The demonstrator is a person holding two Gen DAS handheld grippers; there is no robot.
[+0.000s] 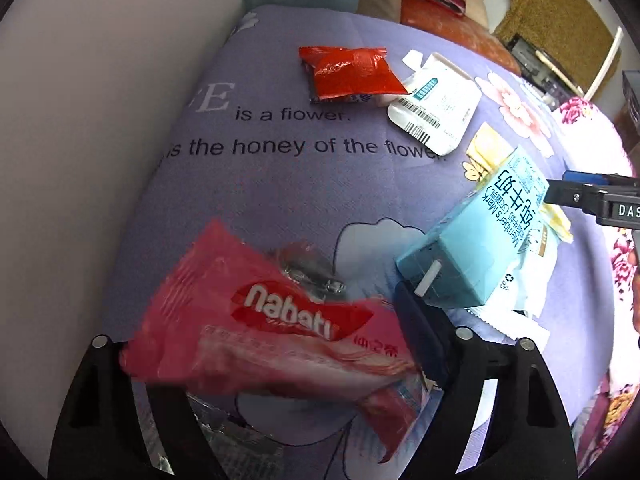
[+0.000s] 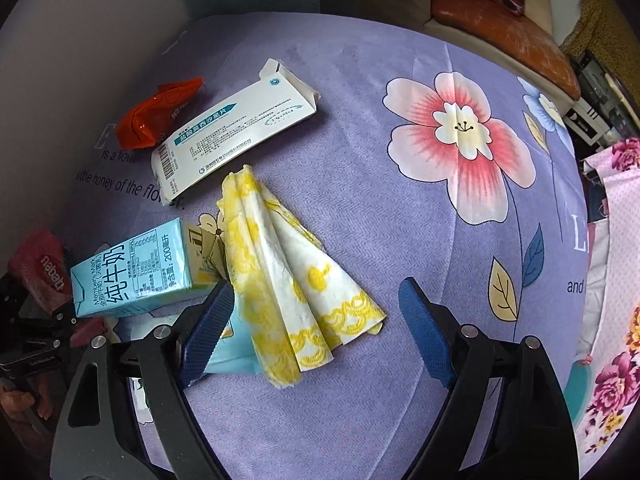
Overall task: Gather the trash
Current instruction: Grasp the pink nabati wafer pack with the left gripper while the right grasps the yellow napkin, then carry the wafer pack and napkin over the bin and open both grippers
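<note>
Pink crinkly Nabati wafer wrapper (image 1: 256,344) lies between our left gripper (image 1: 264,360) jaws, spread wide, though we cannot tell if the pads press it. Our right gripper (image 2: 316,328) stands open over the yellow-and-white folded paper napkin (image 2: 288,280), touching nothing firmly. We judge 2 pickups are in hand; next, close squarely on each piece, clear of the teal milk carton (image 2: 136,268)

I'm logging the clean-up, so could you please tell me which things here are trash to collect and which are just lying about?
Trash:
pink Nabati wrapper
blue milk carton
yellow-patterned napkin
white medicine box
red wrapper

Lying about:
flowered purple tablecloth
orange cushion
</note>
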